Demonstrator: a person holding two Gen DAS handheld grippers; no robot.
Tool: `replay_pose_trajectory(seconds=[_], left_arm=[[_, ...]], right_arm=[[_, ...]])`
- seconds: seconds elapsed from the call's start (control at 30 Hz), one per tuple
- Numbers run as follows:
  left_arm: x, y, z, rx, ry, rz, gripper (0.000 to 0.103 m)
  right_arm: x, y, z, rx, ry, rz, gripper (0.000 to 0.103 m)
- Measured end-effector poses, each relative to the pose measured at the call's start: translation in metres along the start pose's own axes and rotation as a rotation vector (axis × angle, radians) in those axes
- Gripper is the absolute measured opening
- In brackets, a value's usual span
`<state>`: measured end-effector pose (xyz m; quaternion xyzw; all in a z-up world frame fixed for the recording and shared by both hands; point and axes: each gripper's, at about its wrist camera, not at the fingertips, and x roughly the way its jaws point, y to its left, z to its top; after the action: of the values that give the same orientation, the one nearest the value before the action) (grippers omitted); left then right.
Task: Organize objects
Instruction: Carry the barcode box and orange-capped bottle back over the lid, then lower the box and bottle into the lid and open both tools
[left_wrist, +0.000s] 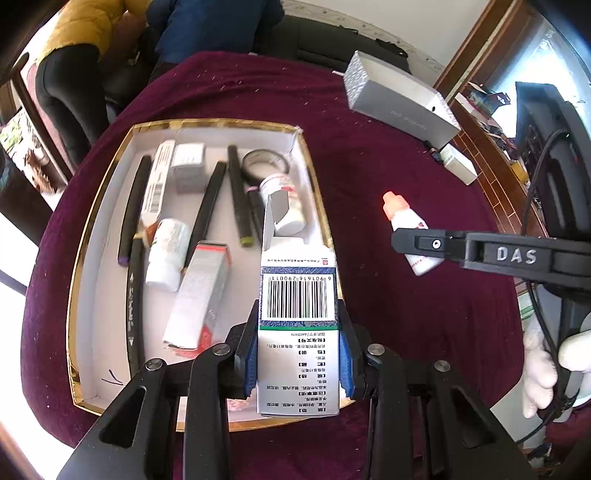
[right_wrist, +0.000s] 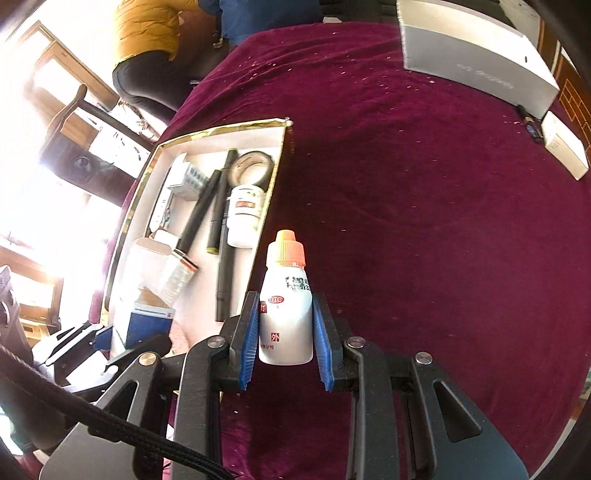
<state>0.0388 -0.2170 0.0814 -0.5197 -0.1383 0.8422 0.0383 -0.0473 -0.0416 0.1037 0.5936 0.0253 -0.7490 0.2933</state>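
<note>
My left gripper (left_wrist: 298, 354) is shut on a blue and white medicine carton (left_wrist: 298, 295) with a barcode and an open top flap, held over the right rim of the gold-edged white tray (left_wrist: 88, 229). My right gripper (right_wrist: 284, 332) is shut on a small white dropper bottle (right_wrist: 286, 314) with an orange cap, held upright just right of the tray (right_wrist: 275, 162). In the left wrist view the bottle (left_wrist: 400, 218) and the right gripper's finger (left_wrist: 436, 243) show to the right of the tray. The carton (right_wrist: 147, 325) shows at lower left in the right wrist view.
The tray holds black markers (left_wrist: 208, 210), white pill bottles (left_wrist: 168, 251), a tape roll (left_wrist: 266, 162) and small boxes (left_wrist: 201, 295). A long silver box (left_wrist: 399, 99) and a small white box (left_wrist: 460, 166) lie at the far right of the maroon cloth (left_wrist: 406, 314). People stand beyond the table.
</note>
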Motion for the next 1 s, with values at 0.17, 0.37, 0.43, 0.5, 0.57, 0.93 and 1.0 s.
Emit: replay_pose_trajectory(seconds=[0.17, 0.37, 0.43, 0.5, 0.57, 0.93, 1.0], left_arm=[[0.013, 0.016, -0.007, -0.041, 0.037, -0.018, 0.029], [0.022, 0.027, -0.01, -0.07, 0.067, -0.044, 0.029], [0.024, 0.03, -0.013, -0.083, 0.078, -0.058, 0.029], [0.027, 0.033, -0.014, -0.099, 0.089, -0.078, 0.029], [0.03, 0.035, -0.015, -0.107, 0.1, -0.088, 0.029], [0.052, 0.055, -0.006, -0.185, 0.126, -0.131, 0.029], [0.056, 0.056, -0.003, -0.19, 0.128, -0.13, 0.029]], right_arm=[[0.012, 0.017, 0.003, -0.005, 0.031, 0.036, 0.025], [0.033, 0.046, 0.011, -0.048, 0.073, 0.062, 0.025], [0.04, 0.053, 0.014, -0.06, 0.087, 0.064, 0.025], [0.048, 0.058, 0.015, -0.064, 0.105, 0.072, 0.025], [0.056, 0.062, 0.017, -0.066, 0.121, 0.073, 0.025], [0.086, 0.056, 0.034, -0.032, 0.168, 0.026, 0.025], [0.09, 0.054, 0.038, -0.03, 0.168, 0.007, 0.025]])
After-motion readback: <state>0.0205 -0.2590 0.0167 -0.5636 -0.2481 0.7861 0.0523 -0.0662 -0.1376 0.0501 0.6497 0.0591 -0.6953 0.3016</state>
